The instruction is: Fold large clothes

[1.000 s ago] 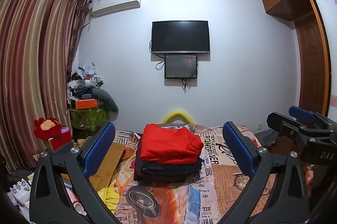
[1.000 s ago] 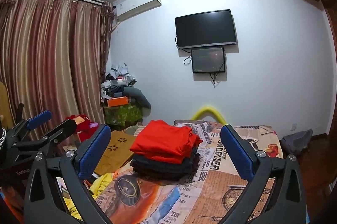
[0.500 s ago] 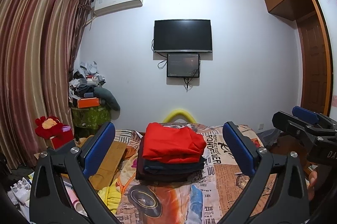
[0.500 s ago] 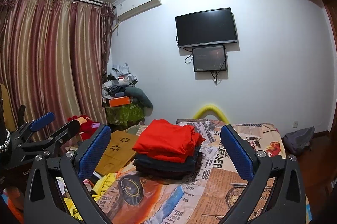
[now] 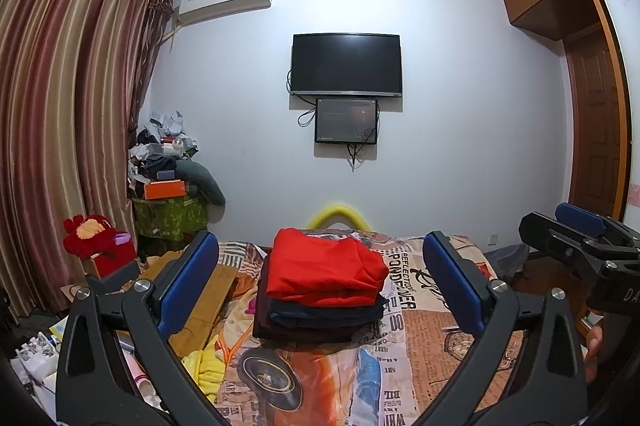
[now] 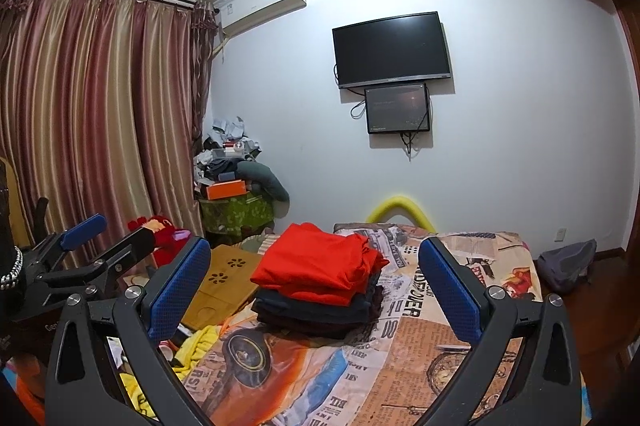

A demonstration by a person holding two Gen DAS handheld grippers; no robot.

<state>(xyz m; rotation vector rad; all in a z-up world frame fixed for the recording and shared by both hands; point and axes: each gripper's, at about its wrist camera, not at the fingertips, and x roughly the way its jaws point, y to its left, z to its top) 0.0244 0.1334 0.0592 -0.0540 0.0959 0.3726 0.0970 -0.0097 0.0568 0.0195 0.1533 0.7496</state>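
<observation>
Bed (image 5: 420, 358): print cover, bare near end | Stack (image 5: 320, 310): folded dark clothes, red garment (image 5: 324, 272) on top, mid-bed | Left gripper (image 5: 320, 290), right gripper (image 6: 314, 292): jaws spread, empty, well apart from stack | Step: likely between garments; next: fetch an unfolded one, perhaps the yellow cloth (image 6: 196, 342).

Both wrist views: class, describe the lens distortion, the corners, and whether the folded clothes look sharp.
Left wrist view: curtains bow outward, corners go black, red garment is sharp. Right wrist view: the same barrel bend tilts the television, corners are dark, and the stack is in focus.
</observation>
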